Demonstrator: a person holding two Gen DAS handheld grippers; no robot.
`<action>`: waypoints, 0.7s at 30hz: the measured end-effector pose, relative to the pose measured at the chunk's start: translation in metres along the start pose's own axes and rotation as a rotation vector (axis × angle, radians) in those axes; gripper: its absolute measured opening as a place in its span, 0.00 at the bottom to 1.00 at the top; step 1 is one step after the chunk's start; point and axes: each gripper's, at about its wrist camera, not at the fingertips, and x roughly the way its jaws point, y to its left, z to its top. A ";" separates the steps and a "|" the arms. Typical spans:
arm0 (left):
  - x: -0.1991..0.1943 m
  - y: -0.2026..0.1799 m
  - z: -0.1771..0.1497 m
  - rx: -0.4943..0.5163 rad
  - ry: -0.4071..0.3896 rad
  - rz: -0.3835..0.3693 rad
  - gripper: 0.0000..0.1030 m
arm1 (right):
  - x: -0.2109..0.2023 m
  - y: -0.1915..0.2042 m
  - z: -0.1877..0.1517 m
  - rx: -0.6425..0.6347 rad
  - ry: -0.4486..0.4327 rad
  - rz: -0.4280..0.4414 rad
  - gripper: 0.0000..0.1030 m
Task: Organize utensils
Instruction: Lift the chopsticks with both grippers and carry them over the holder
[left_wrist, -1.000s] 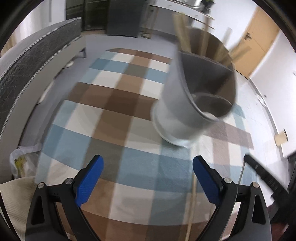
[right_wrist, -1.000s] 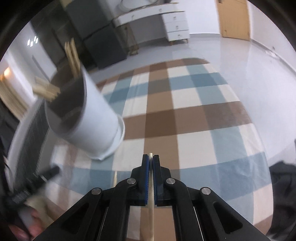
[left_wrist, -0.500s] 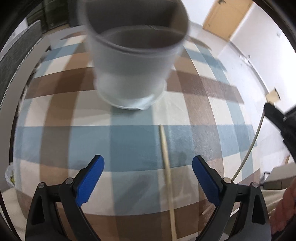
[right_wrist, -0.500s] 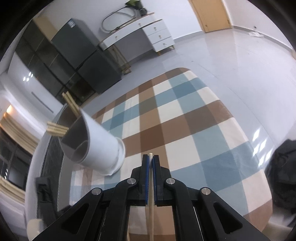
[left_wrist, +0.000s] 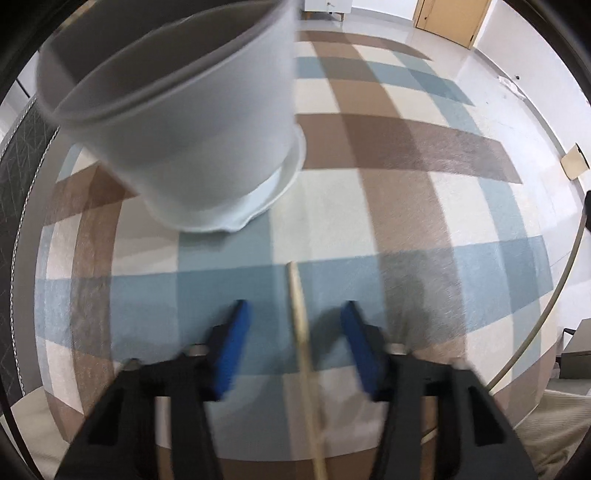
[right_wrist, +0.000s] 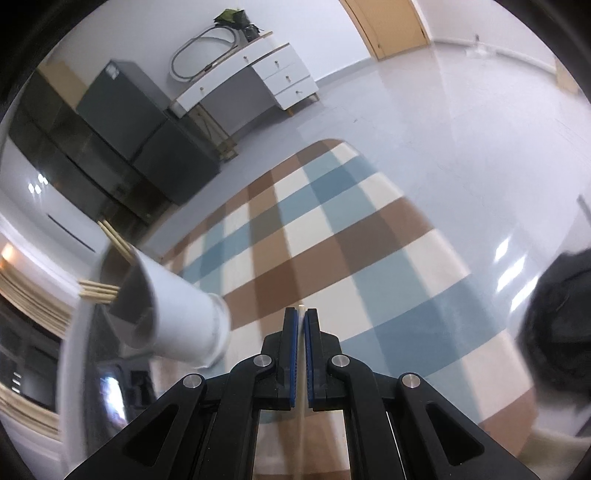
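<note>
- Two grippers show, one per wrist view, both above a tabletop (left_wrist: 406, 206) covered by a checked cloth (right_wrist: 332, 251) of brown, blue and cream squares.
- Left gripper (left_wrist: 295, 332): its blue-padded jaws are closing, with a pale wooden chopstick (left_wrist: 301, 332) lying on the cloth between them; a gap shows on each side of the stick, so the pads are not pressing on it.
- That chopstick runs from near the middle of the left view down to its bottom edge, its far tip just short of the holder's base.
- Right gripper (right_wrist: 303, 325): its jaws are pressed together on a second thin pale chopstick (right_wrist: 302, 308), whose tip pokes out just past the pads and whose shaft runs back between the black arms.
- A white cylindrical utensil holder (left_wrist: 192, 122) stands on the cloth, its flared base on a cream and blue patch; in the right view it sits at the left (right_wrist: 177, 314), with several wooden chopsticks (right_wrist: 99, 290) sticking out of its inner compartments.
- Beyond the cloth lies a glossy pale grey floor (right_wrist: 461, 129).
- Against the far wall stand a white desk with drawers (right_wrist: 258, 70), a dark grey cabinet (right_wrist: 122, 110) and a tan wooden door (left_wrist: 448, 18).
- A blurred dark shape at the right edge of the right view cannot be identified.
</note>
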 end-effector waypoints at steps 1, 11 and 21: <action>-0.001 -0.007 0.002 0.020 0.003 -0.007 0.06 | -0.001 0.000 0.000 -0.011 -0.007 -0.013 0.03; -0.036 -0.010 0.010 0.030 -0.119 -0.098 0.01 | -0.016 -0.007 -0.001 0.003 -0.041 -0.005 0.03; -0.117 0.028 -0.010 -0.022 -0.402 -0.190 0.01 | -0.049 0.024 -0.019 -0.128 -0.135 0.046 0.03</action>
